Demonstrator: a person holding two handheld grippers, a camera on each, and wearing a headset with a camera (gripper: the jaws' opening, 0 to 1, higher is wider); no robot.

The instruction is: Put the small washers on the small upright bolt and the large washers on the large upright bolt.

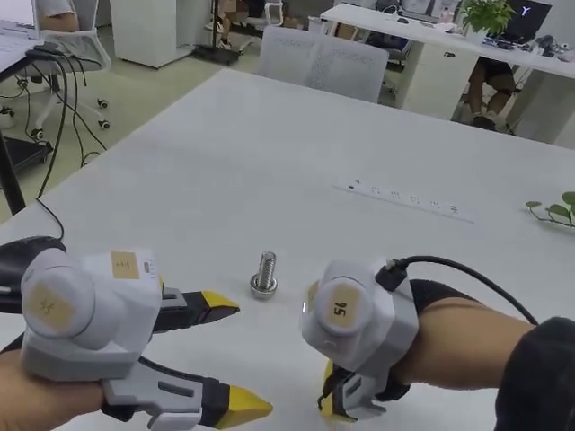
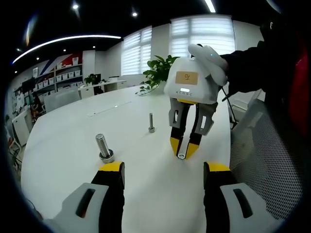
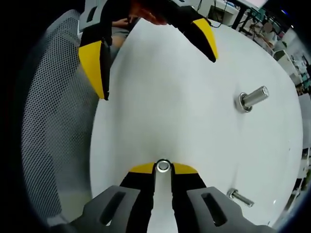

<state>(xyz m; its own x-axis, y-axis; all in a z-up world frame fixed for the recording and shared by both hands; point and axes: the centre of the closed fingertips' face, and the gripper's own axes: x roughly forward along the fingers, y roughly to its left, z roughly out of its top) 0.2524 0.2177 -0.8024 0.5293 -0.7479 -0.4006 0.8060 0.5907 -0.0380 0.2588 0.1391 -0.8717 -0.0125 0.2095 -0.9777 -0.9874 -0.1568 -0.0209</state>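
Since your right gripper (image 3: 163, 167) is clamped on a washer (image 2: 181, 156) at its tips, aimed down at the white table (image 1: 269, 162), look to the small bolt (image 3: 238, 196). It stands upright just off to that gripper's side, nearer than the large bolt (image 3: 252, 98). Your left gripper (image 2: 164, 167) gapes wide, empty and farther off.

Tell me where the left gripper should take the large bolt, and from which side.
Grip the large bolt by its threaded shank about midway, coming in level from the person's left, where the open left gripper lies. The bolt stands upright on a wide base, so jaws closing across the round shank should hold best; the right gripper is shut on a washer.
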